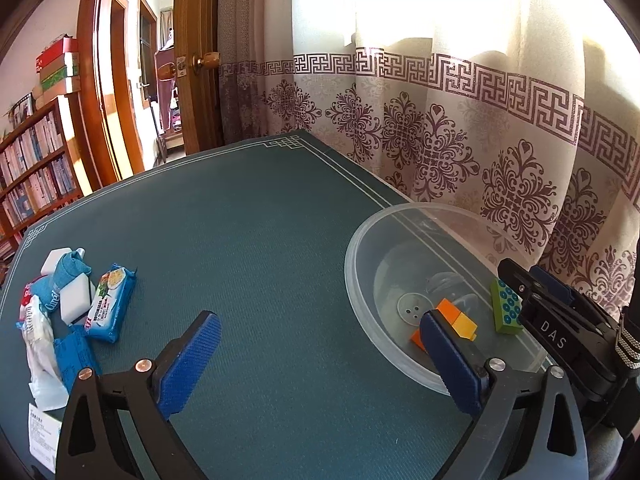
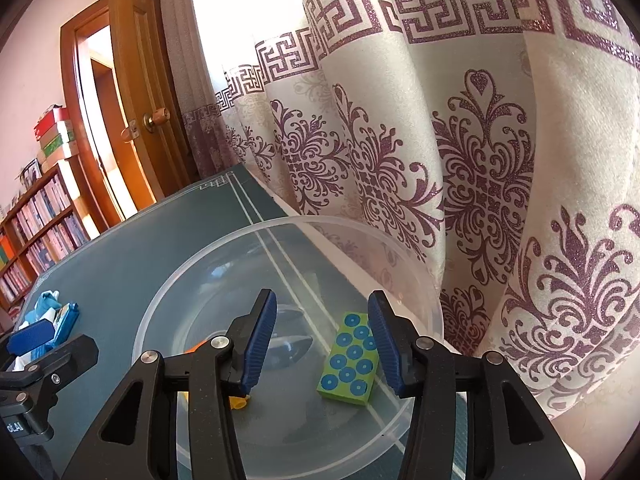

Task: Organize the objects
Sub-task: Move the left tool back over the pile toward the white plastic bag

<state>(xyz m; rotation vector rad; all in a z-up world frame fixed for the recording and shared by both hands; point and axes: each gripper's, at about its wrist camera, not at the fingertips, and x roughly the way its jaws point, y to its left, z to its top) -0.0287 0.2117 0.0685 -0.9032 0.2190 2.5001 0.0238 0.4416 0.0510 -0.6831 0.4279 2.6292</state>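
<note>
Bench [image 1: 260,220]: teal mat with a white border, set against a patterned curtain [image 1: 460,120]; bookshelf [image 1: 32,168] and open doorway beyond. Clear bowl [image 1: 356,280] near the curtain holds an orange-yellow block [image 1: 460,320] and a green studded block [image 2: 352,364]. Wrappers and sponges [image 1: 76,292] lie well apart. My left tongs [image 1: 324,354] gape wide, empty. My right tongs [image 2: 322,340] stand partly open over the bowl, gripping nothing.

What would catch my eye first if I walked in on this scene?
Probably the clear plastic bowl at the table's edge by the patterned curtain, with a green block dotted with blue circles and an orange-and-yellow block lying inside. Then the heap of blue-and-white packets and white sponges at the far left of the teal table mat.
</note>
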